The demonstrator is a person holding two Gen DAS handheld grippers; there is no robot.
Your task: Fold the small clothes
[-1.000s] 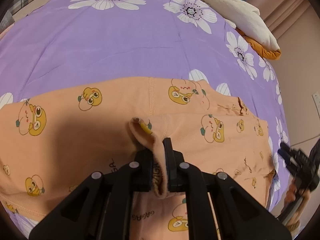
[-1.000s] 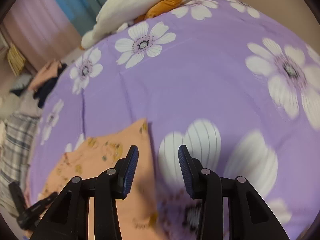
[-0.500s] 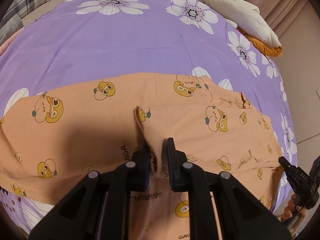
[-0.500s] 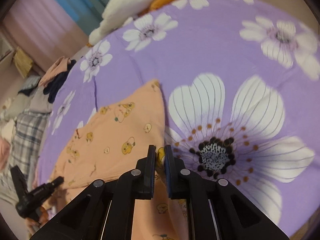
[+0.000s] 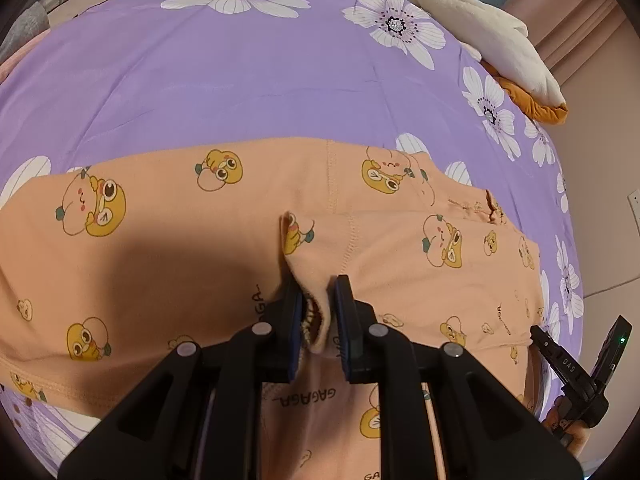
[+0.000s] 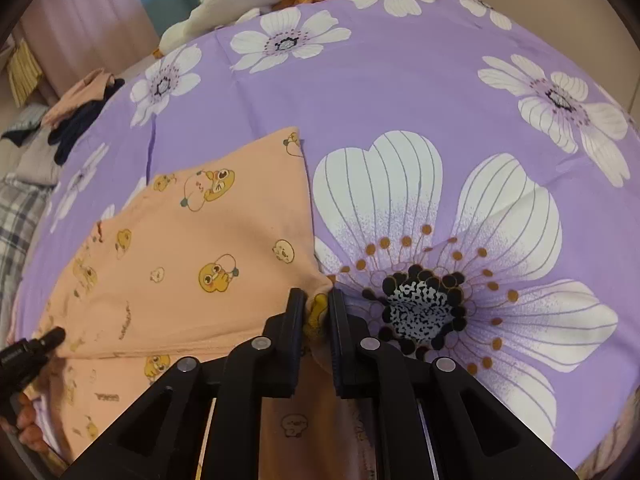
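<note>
Orange garment (image 5: 168, 240) on the bedsheet (image 5: 200, 80), pinched by left gripper (image 5: 319, 300) and right gripper (image 6: 317, 312).

The orange garment (image 5: 168, 248) runs off the bottom edge in both views, so its full shape cannot be seen. Part of it hides behind the black fingers (image 5: 352, 320) of the left gripper (image 5: 318, 312). The right gripper (image 5: 576, 376) shows only partly at the side of the left view. The pile of clothes (image 6: 76, 116) far off is too small to tell apart.
</note>
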